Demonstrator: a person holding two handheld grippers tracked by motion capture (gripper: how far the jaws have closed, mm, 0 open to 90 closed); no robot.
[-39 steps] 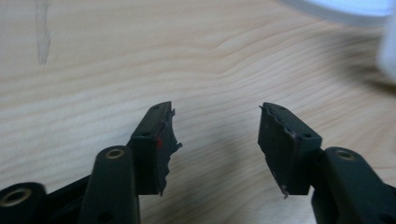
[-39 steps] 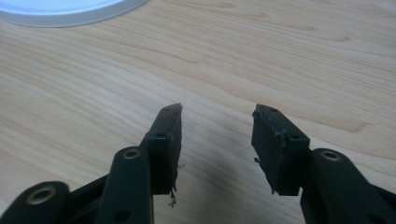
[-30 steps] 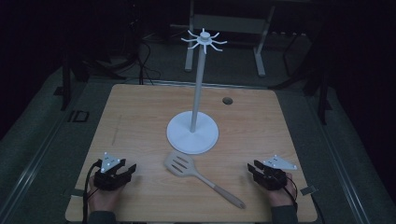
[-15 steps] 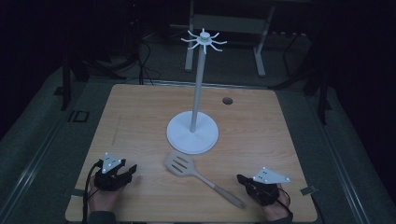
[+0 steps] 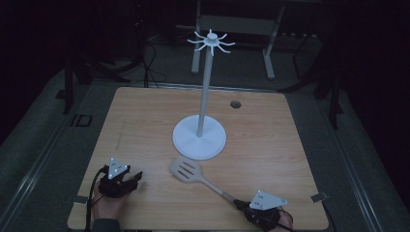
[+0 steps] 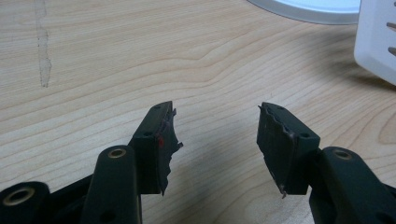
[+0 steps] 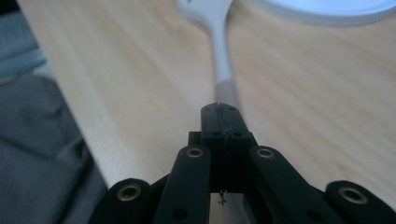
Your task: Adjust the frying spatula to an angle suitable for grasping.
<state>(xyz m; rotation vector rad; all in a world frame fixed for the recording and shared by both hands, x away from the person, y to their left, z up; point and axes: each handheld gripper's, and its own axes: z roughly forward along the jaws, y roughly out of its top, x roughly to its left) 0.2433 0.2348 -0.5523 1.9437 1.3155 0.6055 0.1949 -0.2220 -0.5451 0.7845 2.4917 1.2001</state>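
At the table's (image 5: 145,121) near edge, right gripper (image 5: 240,203) sits fully closed at the spatula (image 5: 193,172) handle tip, nothing clamped. Spatula lies flat just beside the rack base (image 5: 199,137). Left gripper (image 6: 215,128) gapes empty, parked clear.

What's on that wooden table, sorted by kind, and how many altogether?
White hook stand: 1
White slotted spatula: 1
Hand-held claws, left claw and right claw: 2
Total: 4
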